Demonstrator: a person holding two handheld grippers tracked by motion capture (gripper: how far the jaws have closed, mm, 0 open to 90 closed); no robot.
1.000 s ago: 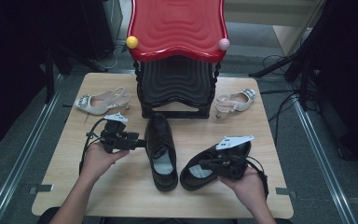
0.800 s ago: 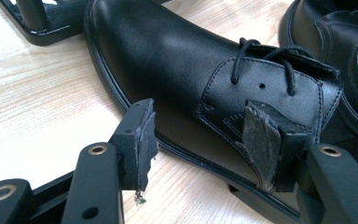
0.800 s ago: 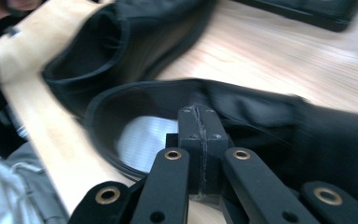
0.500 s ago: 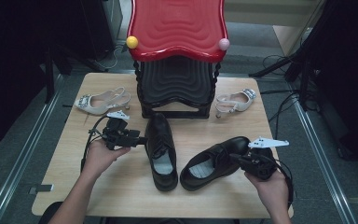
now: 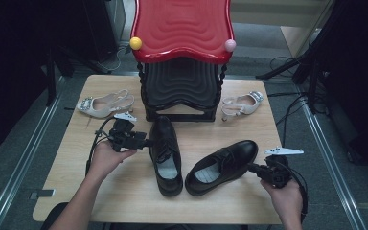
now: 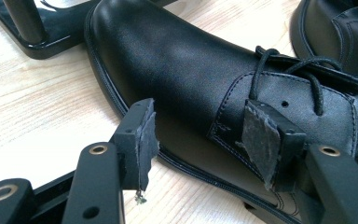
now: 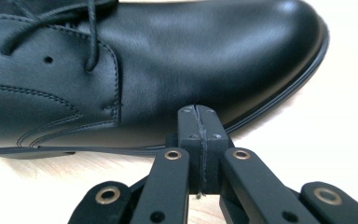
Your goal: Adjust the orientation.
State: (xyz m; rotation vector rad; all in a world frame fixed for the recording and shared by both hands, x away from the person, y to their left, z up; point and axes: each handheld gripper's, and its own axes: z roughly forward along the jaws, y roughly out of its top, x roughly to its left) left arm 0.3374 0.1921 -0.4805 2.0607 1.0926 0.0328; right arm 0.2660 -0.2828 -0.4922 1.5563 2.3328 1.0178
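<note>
My left gripper point(image 5: 143, 142) has its jaws spread beside the left black shoe point(image 5: 165, 153), which lies centre frame, toe up toward the stool point(image 5: 182, 86). My right gripper point(image 5: 255, 167), jaws pressed together, touches the right black shoe point(image 5: 223, 165), angled toe upper-right; bare surface point(image 5: 249, 201) lies below.

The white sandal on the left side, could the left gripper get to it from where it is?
Probably yes. The left gripper sits open at the black shoe, and only bare table lies between it and the white sandal.
</note>
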